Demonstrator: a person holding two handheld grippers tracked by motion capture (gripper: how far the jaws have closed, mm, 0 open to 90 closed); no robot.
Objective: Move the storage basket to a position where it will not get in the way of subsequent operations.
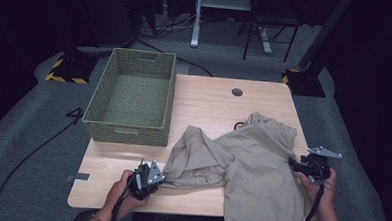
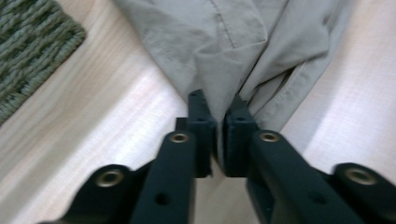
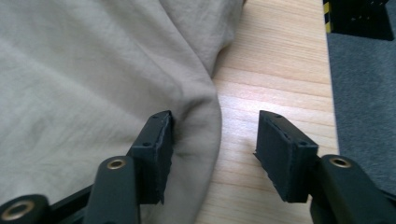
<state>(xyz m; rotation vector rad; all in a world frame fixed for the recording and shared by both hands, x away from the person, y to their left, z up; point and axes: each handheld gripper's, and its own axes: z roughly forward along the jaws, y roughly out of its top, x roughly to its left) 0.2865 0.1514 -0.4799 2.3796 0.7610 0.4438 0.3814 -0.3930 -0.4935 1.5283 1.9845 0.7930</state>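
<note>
Two grippers work on the tan shirt (image 1: 246, 168) lying at the near right of the table (image 1: 204, 98). The left gripper (image 1: 157, 178) pinches a thin fold; it could slip out. The right gripper (image 1: 295, 165) gapes over the hem, so that side may drag toward the woven basket (image 1: 132, 95).

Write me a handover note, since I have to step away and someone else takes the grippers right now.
Left gripper: shut on a pinched fold of the beige garment at its left edge, near the table's front.
Right gripper: open, jaws straddling the garment's right hem, one pad on the cloth, one over bare wood; nothing gripped.
Things: garment lies crumpled on the table's right half, partly hanging over the front edge. Woven basket sits empty at the back left.
Done: left hold taken.
Left, probably: close the right gripper on the hem, then spread or fold the garment, perhaps into the basket.
</note>
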